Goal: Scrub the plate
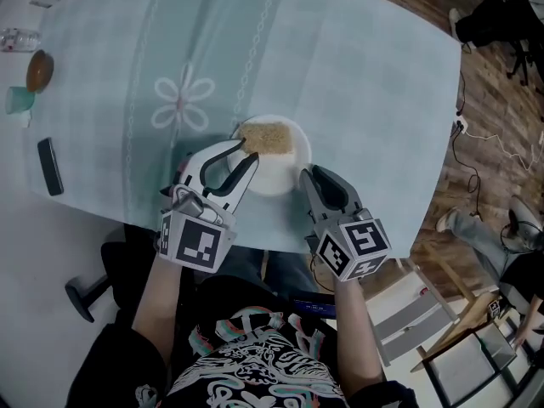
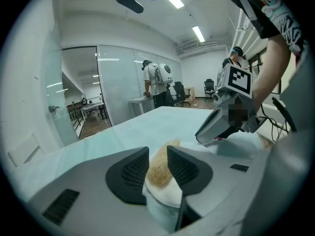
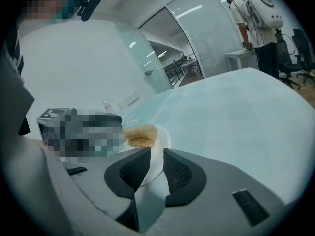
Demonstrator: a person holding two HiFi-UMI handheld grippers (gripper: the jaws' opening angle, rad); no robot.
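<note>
A white plate (image 1: 285, 172) lies on the pale teal tablecloth near the table's front edge, with a tan sponge (image 1: 268, 137) on its far half. My left gripper (image 1: 246, 155) stands open at the plate's left, its tips beside the sponge's near left corner. In the left gripper view the sponge (image 2: 167, 150) and the plate (image 2: 165, 195) show in the gap between the pads (image 2: 130, 173). My right gripper (image 1: 308, 177) is open at the plate's right front rim. In the right gripper view the plate's edge (image 3: 158, 149) runs into the gap between its pads (image 3: 177, 173), and the sponge (image 3: 141, 134) lies beyond.
A black phone (image 1: 49, 167) lies at the table's left. A brown object (image 1: 39, 70), a teal item (image 1: 19, 100) and a clear bottle (image 1: 17, 38) sit at the far left. The tablecloth has a flower pattern (image 1: 181, 100). Chairs and cables (image 1: 476, 143) are on the wooden floor at the right.
</note>
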